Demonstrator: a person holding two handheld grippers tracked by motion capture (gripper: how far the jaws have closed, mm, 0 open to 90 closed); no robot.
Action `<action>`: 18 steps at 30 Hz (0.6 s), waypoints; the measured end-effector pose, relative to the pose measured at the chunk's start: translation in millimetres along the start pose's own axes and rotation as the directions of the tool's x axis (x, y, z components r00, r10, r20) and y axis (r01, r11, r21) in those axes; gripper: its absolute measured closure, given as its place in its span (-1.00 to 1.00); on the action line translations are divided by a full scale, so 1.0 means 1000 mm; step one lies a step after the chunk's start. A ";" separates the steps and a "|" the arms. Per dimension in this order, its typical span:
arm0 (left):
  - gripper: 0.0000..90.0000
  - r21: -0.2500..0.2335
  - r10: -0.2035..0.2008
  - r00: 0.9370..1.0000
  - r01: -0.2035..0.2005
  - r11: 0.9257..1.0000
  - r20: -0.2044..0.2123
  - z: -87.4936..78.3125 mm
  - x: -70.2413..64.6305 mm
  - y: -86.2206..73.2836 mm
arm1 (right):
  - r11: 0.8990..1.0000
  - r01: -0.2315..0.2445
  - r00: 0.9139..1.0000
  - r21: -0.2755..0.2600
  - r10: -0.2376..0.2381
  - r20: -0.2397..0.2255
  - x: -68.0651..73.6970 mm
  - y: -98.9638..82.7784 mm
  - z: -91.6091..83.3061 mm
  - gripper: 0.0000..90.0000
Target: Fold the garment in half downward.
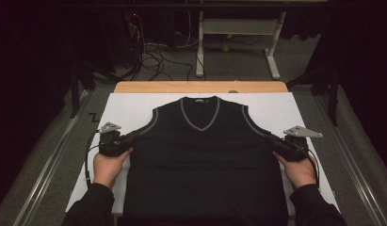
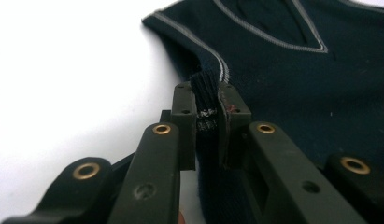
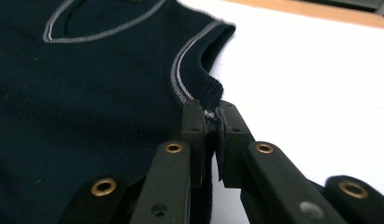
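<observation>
Dark navy knitted sleeveless V-neck vest with grey piping (image 1: 200, 150) lies flat, front up, centre of the high view, neck toward the top of the frame, hem running off the bottom edge. It sits on a white sheet (image 1: 130, 106) covering a light wooden table (image 1: 200, 86).

Left gripper (image 1: 134, 136), mid-left of the high view, is clamped on the vest's side edge just below the armhole. In the left gripper view the left gripper (image 2: 208, 126) has ribbed knit pinched between its two black jaws, standing up as a narrow fold at frame centre.

Right gripper (image 1: 272, 139), mid-right of the high view, mirrors it. In the right gripper view the right gripper (image 3: 210, 126) has its jaws nearly together on a thin pinch of the same ribbed edge, right where the grey armhole piping ends.

Why held this way, my read: symmetric grips at both underarm points give control of the whole width — good for lifting, tensioning or starting a fold without skewing the body. Pinching the ribbed trim rather than the plain knit likely gives a thicker, less slippery bite.

Both hands (image 1: 108, 165) sit low behind the grippers, forearms entering from the bottom corners — fabric between them looks flat, no visible slack or lift yet.

Risk: the right pinch looks shallow; could slip under tension.
</observation>
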State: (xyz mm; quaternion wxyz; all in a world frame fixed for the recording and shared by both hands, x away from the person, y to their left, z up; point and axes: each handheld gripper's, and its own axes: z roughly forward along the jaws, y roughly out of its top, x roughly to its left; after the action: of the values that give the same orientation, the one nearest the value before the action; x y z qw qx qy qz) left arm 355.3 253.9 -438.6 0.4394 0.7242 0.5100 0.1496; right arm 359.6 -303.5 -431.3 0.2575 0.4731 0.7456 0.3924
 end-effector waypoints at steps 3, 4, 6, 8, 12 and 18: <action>0.68 -0.011 0.012 1.000 -0.012 1.000 0.029 -0.014 -0.003 -0.008 | 0.999 -0.002 1.000 -0.032 0.002 -0.014 0.000 -0.005 -0.016 0.86; 0.68 -0.010 0.021 0.999 -0.021 1.000 0.034 -0.018 -0.005 -0.011 | 0.999 -0.004 1.000 -0.043 0.003 -0.022 0.000 -0.008 -0.021 0.86; 0.68 -0.001 0.039 0.998 -0.039 0.999 0.044 -0.025 -0.008 -0.019 | 0.998 -0.011 0.999 -0.058 0.009 -0.040 0.000 -0.015 -0.032 0.86; 0.68 0.005 0.049 0.997 -0.049 0.999 0.064 -0.035 -0.011 -0.032 | 0.998 -0.012 0.999 -0.058 0.009 -0.052 0.002 -0.023 -0.043 0.86; 0.68 0.024 0.056 0.994 -0.059 0.998 0.088 -0.046 -0.016 -0.048 | 0.999 0.018 0.997 -0.045 -0.022 -0.072 0.013 -0.045 -0.063 0.86; 0.67 0.120 0.070 0.991 -0.084 0.989 0.111 -0.049 -0.022 -0.071 | 0.999 0.046 0.995 0.001 -0.046 -0.086 0.021 -0.065 -0.073 0.86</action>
State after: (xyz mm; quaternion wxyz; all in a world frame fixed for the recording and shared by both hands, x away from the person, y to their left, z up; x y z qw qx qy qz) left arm 269.4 265.0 -461.7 0.4139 0.7764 0.4657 0.0954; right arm 262.9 -325.3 -444.3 0.2334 0.4390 0.7673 0.4050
